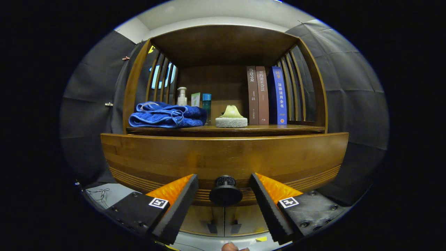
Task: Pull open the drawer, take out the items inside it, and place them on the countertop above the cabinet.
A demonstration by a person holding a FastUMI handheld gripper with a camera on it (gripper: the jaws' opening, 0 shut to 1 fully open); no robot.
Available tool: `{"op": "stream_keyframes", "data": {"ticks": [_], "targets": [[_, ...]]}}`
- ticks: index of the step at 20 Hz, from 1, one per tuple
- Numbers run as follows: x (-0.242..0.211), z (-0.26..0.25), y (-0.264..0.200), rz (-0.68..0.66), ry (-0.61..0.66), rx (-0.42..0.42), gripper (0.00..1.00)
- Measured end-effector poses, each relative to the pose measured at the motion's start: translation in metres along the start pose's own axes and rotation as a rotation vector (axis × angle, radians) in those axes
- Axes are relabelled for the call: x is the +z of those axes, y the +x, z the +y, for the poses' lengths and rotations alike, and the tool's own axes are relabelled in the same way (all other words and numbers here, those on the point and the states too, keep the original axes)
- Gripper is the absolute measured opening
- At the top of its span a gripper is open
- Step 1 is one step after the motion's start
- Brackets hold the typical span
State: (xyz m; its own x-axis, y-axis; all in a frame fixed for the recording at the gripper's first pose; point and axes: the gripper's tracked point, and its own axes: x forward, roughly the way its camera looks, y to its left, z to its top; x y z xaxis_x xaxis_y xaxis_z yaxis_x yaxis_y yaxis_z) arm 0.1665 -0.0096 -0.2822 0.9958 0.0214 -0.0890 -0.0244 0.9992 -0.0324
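1. One blue towel (pixel 167 115) lies on the bench (pixel 226 130), at its left.
2. One pump bottle (pixel 182 96), one sponge (pixel 231 118).
3. Three books (pixel 266 96); spine writing probably Chinese, too small to read.
4. Drawer (pixel 223 157) closed; its knob (pixel 225 191) sits between the spread fingers of the tool (pixel 224 186), untouched.

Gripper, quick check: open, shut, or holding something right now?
Gripper: open, holding nothing; the fingers sit on either side of the drawer knob with a gap on each side, not touching it.

Three books (pixel 266 94), one towel (pixel 166 115), one knob (pixel 225 191).
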Motion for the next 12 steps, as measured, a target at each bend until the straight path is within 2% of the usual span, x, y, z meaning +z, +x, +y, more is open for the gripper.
{"op": "stream_keyframes", "data": {"ticks": [12], "targets": [[0.003,0.000,0.064,0.004,0.005,-0.010,0.99]]}}
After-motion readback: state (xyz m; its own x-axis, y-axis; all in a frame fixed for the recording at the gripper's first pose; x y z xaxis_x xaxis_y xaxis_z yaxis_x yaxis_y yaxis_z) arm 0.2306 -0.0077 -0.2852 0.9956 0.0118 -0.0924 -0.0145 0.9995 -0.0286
